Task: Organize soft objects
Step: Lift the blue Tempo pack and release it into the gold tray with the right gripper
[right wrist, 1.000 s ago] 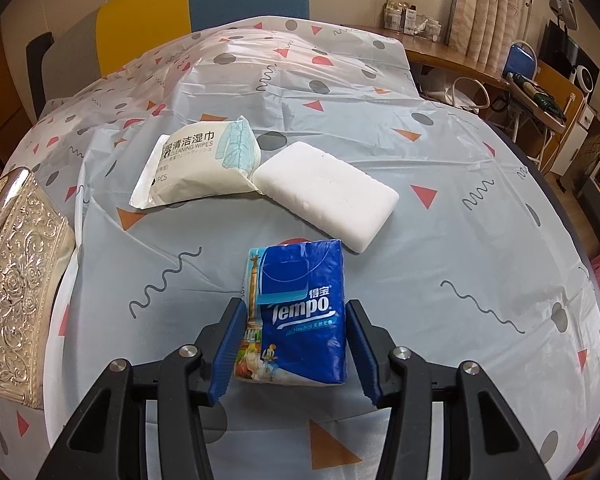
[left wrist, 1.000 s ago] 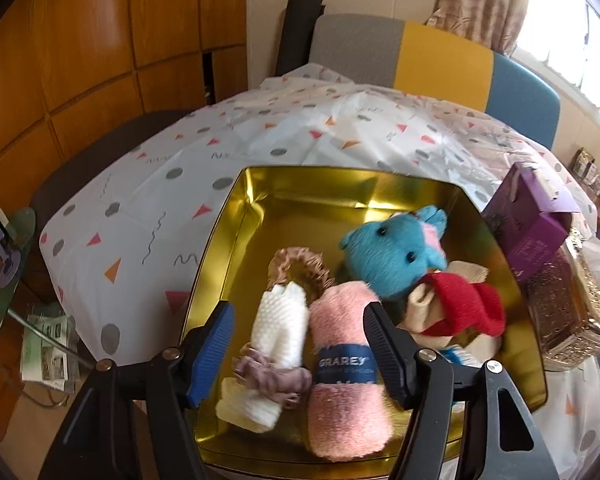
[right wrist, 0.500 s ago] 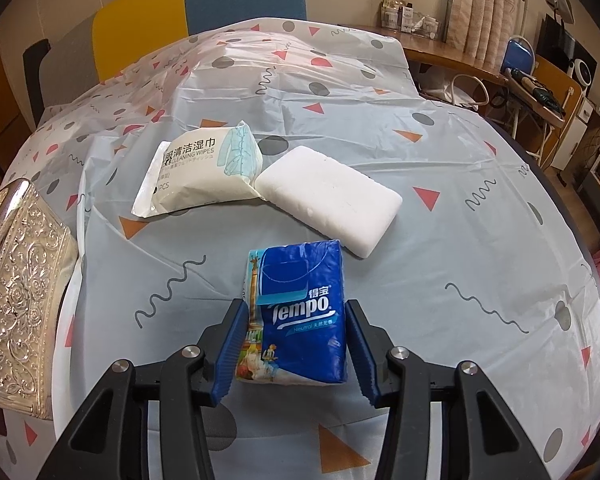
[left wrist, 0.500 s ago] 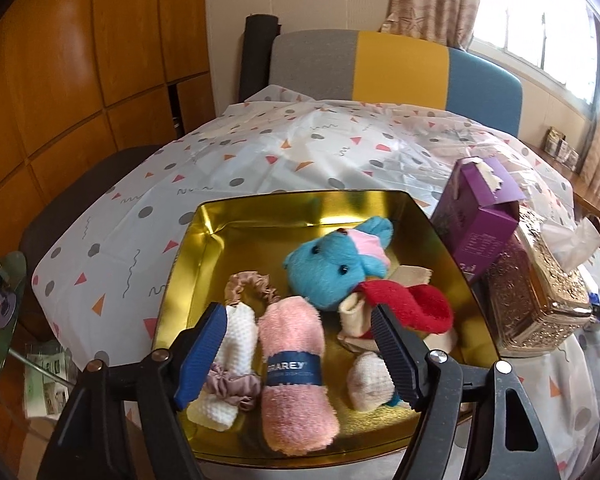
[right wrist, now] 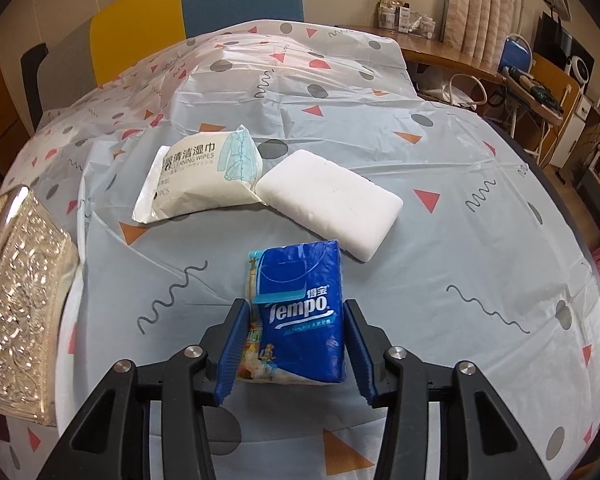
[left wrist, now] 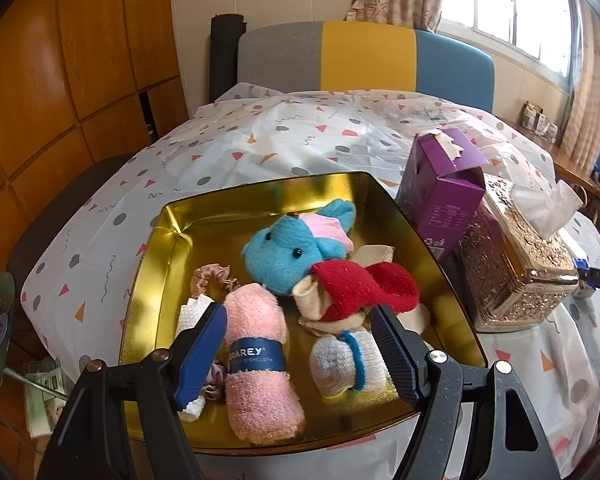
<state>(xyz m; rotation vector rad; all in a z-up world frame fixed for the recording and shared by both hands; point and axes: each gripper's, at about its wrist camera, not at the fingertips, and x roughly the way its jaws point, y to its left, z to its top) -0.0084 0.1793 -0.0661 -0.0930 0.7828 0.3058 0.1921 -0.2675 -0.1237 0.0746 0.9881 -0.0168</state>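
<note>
1. Right hand-held gripper [right wrist: 294,344]: jaws just closing around the Tempo tissue pack [right wrist: 298,316] on the counter [right wrist: 460,240], pads not clearly pressing.
2. Left hand-held gripper [left wrist: 300,354] released, empty, above the gold tray [left wrist: 172,248] holding the pink dishcloth roll [left wrist: 258,360].

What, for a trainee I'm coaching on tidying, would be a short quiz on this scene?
1. True or false: the pink towel lies outside the gold tin.
2. Which touches the wipes pack? A: white block. B: Tempo pack. C: tissue box.
3. Fill in: the plush toy is mostly ____.
Key: 1 false; 2 A; 3 blue.
</note>
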